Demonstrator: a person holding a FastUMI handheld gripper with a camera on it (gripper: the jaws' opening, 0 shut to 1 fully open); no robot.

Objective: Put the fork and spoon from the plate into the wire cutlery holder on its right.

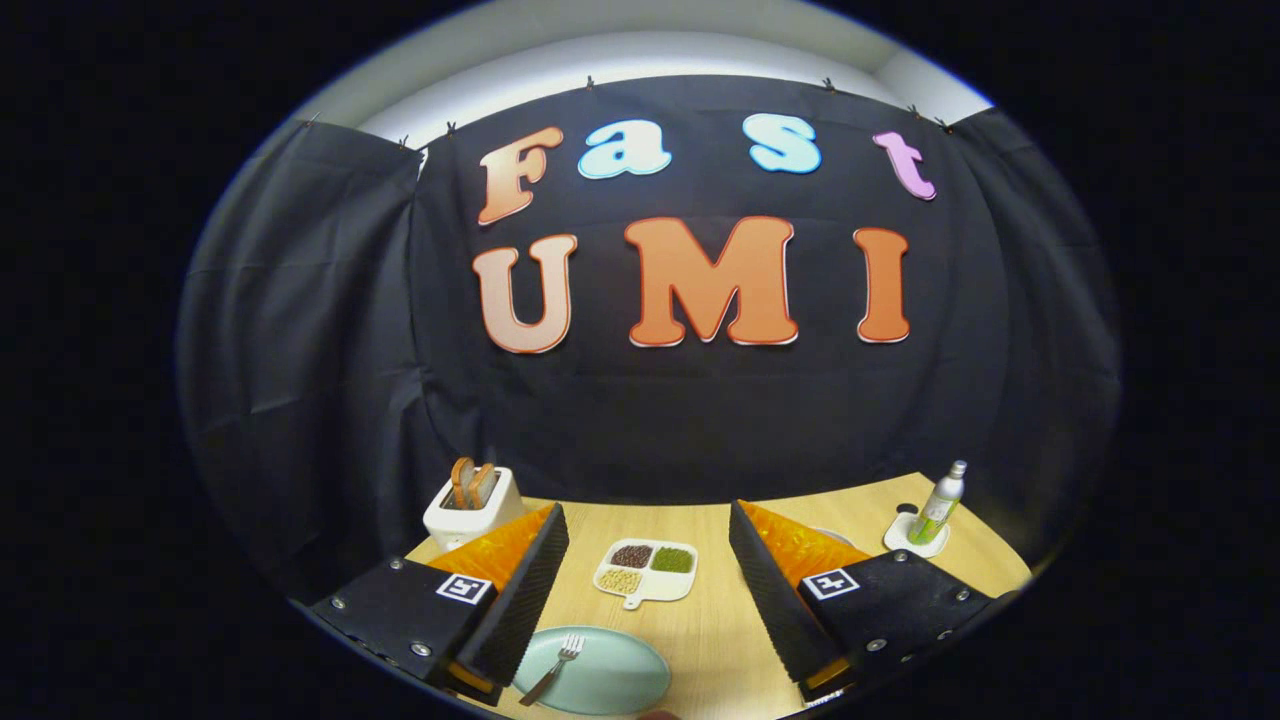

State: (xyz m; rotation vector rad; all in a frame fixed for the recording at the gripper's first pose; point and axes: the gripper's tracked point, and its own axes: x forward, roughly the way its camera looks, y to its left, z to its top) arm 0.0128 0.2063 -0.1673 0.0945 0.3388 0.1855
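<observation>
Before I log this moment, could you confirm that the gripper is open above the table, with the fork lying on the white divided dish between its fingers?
Not quite: in the gripper view the fork lies on the pale green plate, near the left finger. The white divided dish beyond it holds beans or grains. The gripper is indeed open above the table.

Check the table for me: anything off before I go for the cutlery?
Nothing spilled or damaged. The fork lies on the plate, but I can't make out a spoon or wire holder. The gripper is open above the table.

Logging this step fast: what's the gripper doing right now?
Gripper: open, fingers spread wide and empty; the fork lies on the plate between them.
</observation>
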